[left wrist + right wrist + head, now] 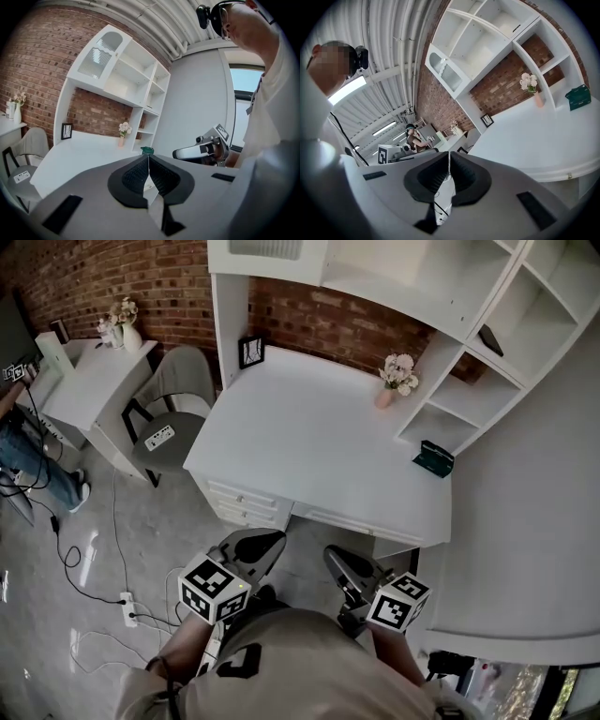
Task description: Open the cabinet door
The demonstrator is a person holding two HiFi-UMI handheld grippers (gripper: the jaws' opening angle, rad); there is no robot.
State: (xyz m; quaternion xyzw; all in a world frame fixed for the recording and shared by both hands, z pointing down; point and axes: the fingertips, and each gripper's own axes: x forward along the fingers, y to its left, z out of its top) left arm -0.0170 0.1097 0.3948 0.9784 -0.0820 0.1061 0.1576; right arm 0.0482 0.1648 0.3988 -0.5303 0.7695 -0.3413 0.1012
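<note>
Clenched and empty: left tongs (270, 544), right tongs (336, 559). The cabinet door (265, 247) lay well off at 12 o'clock, above the tabletop (319, 446). Left tongs were nearer.

Overhead and low views toward desk (319, 446)

Desk (319, 446) top: white, smooth, low-sheen painted look. Shelf unit (525, 324): same white finish. Cabinet door (100, 55), far upper left of the unit: white frame, ribbed glass pane. Brick wall (122, 277) behind: rough, matt, red-brown. Floor (84, 559): grey, glossy, shows reflections. Chair (178, 395), left: grey cloth, black frame. Left gripper (148, 159) and right gripper (449, 157): matt grey plastic shells; pads (136, 176) black, ribbed, rubbery-looking.
</note>
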